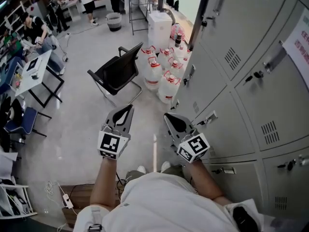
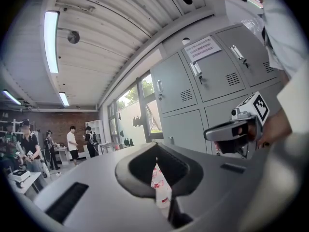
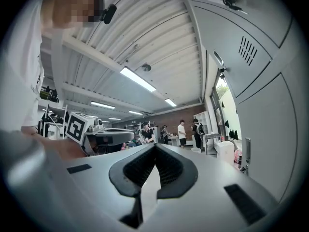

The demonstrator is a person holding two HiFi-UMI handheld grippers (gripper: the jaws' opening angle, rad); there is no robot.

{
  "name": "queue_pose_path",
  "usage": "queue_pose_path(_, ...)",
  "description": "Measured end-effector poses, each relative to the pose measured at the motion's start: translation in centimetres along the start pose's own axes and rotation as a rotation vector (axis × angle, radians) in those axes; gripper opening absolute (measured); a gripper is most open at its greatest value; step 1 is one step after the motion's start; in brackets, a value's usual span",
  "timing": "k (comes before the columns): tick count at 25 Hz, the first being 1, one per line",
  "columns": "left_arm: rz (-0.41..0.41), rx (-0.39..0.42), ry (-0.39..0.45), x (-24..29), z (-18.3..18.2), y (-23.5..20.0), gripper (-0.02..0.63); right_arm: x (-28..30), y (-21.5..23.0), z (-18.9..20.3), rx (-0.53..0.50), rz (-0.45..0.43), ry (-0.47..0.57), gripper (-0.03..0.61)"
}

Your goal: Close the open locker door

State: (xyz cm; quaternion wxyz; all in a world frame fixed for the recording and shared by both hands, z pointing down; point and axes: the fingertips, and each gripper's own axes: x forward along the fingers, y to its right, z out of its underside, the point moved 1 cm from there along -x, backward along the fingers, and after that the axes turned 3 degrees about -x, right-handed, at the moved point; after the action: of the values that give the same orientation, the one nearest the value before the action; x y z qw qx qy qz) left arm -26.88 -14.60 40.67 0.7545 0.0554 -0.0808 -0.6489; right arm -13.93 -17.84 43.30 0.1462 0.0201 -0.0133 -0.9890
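While you hold both forearms out level ahead of you, the left gripper [image 1: 127,109] and right gripper [image 1: 168,116] sit side by side, each with its jaws pinched together on nothing. The lockers [image 1: 241,95] run along your right, just beside the right gripper; which door stands open I can't tell.

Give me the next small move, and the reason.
Probably swing the right gripper toward the lockers to find a door standing open: it and the left gripper are shut, empty, touching nothing, and the nearby doors look closed.
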Motion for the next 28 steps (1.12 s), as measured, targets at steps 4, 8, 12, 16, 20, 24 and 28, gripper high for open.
queue_pose_path(4, -0.01, -0.004, 0.006, -1.5, 0.4, -0.1, 0.003, 0.5, -1.0, 0.1, -0.034, -0.034, -0.002, 0.008)
queue_pose_path(8, -0.018, -0.008, -0.003, -2.6, 1.1, 0.1, 0.003, 0.6, -1.7, 0.4, -0.068, -0.055, -0.006, 0.008)
queue_pose_path(12, -0.024, -0.029, -0.005, -3.6, 1.8, 0.3, 0.004, 0.6, -2.2, 0.5, -0.1, -0.074, -0.012, 0.008)
queue_pose_path(16, -0.023, -0.033, -0.006, -4.2, 2.2, 0.5, 0.003, 0.3, -2.7, 0.8, -0.118, -0.082, -0.015, 0.008)
queue_pose_path(20, -0.017, -0.042, 0.005, -4.4, 2.1, 0.6, 0.003, 0.2, -3.0, 1.1, -0.128, -0.081, -0.025, 0.008)
queue_pose_path(24, -0.008, -0.048, 0.009, -4.1, 2.2, 0.9, 0.003, 0.0, -2.8, 1.4, -0.128, -0.075, -0.029, 0.008)
queue_pose_path(28, -0.002, -0.054, 0.012, -3.8, 2.3, 0.8, 0.003, 0.0, -2.7, 1.5, -0.126, -0.07, -0.032, 0.009)
